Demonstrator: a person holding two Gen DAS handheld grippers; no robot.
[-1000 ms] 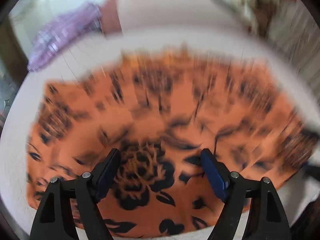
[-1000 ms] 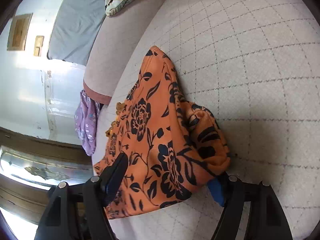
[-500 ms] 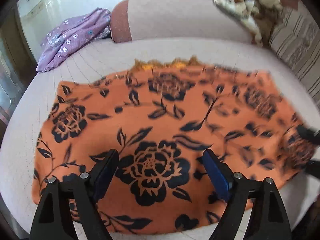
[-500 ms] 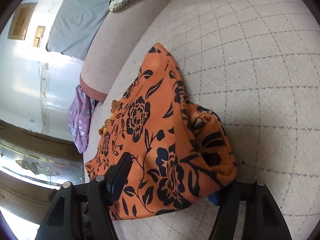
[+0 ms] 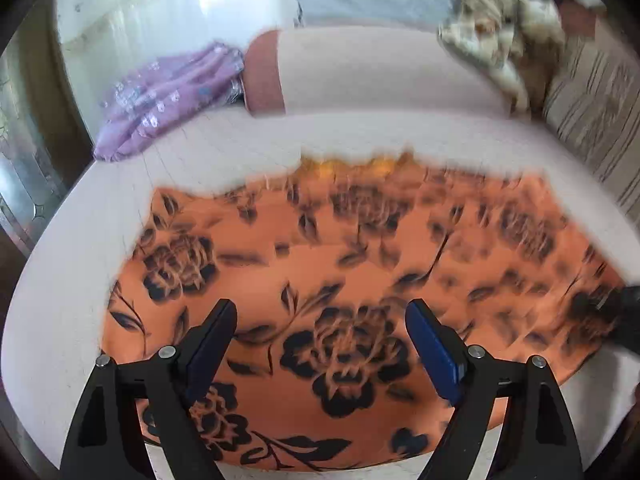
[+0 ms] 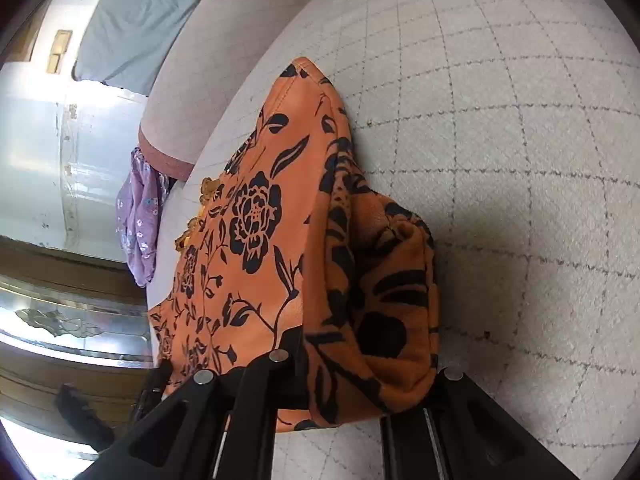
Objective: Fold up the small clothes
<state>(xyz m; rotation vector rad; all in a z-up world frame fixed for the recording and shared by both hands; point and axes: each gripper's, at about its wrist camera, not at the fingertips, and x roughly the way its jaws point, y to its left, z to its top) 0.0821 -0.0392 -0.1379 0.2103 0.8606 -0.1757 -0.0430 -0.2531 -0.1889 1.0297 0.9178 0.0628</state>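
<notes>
An orange garment with black flowers (image 5: 340,272) lies spread on the pale quilted seat (image 5: 60,300). My left gripper (image 5: 320,312) hovers over its near middle, jaws wide open with nothing between them. In the right wrist view the garment's (image 6: 260,240) near end is bunched into a thick fold (image 6: 384,300). My right gripper (image 6: 364,364) has its jaws closing on that fold, and the cloth fills the gap and hides the pads. The right gripper also shows as a dark shape (image 5: 628,312) at the garment's right end.
A purple floral garment (image 5: 168,96) lies at the seat's far left corner. A cream patterned cloth (image 5: 492,40) is heaped on the backrest (image 5: 380,72), beside a striped cushion (image 5: 592,112). Bare quilted seat (image 6: 500,120) stretches to the right of the garment.
The right jaws have come together on the garment's bunched end, which was loose between them before. The left gripper has drawn back a little and stays open.
</notes>
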